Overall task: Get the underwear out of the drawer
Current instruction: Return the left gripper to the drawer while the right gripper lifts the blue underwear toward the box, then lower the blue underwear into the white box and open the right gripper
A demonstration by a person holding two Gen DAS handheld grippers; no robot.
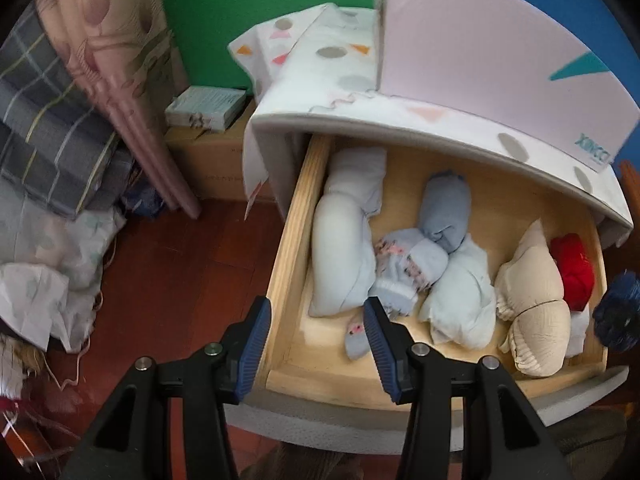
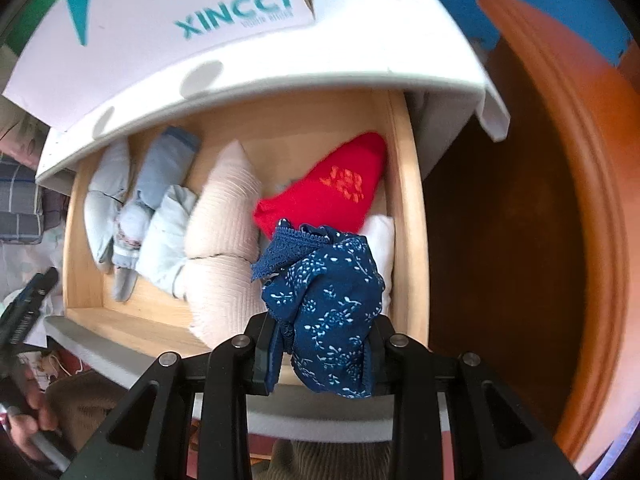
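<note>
The wooden drawer [image 1: 280, 264] of a white cabinet stands pulled out and holds several rolled garments: pale blue rolls [image 1: 340, 248], a beige ribbed roll [image 1: 532, 304] and a red piece [image 1: 576, 268]. My left gripper [image 1: 316, 344] hangs open over the drawer's near left corner with nothing between its blue pads. My right gripper [image 2: 324, 352] is shut on dark blue underwear with a white flower print [image 2: 328, 300], lifted above the drawer's right end [image 2: 408, 184]. That same blue underwear [image 1: 616, 316] shows at the right edge of the left wrist view. The red piece [image 2: 336, 192] lies just behind it.
A pink-white box marked XINCCI [image 2: 200, 12] sits on the cabinet top [image 1: 360, 116]. Folded bedding and curtain fabric [image 1: 60, 120] pile up on the left over red-brown floor [image 1: 180, 280]. A curved wooden piece of furniture [image 2: 560, 200] stands right of the drawer. A hand [image 2: 24, 420] is at lower left.
</note>
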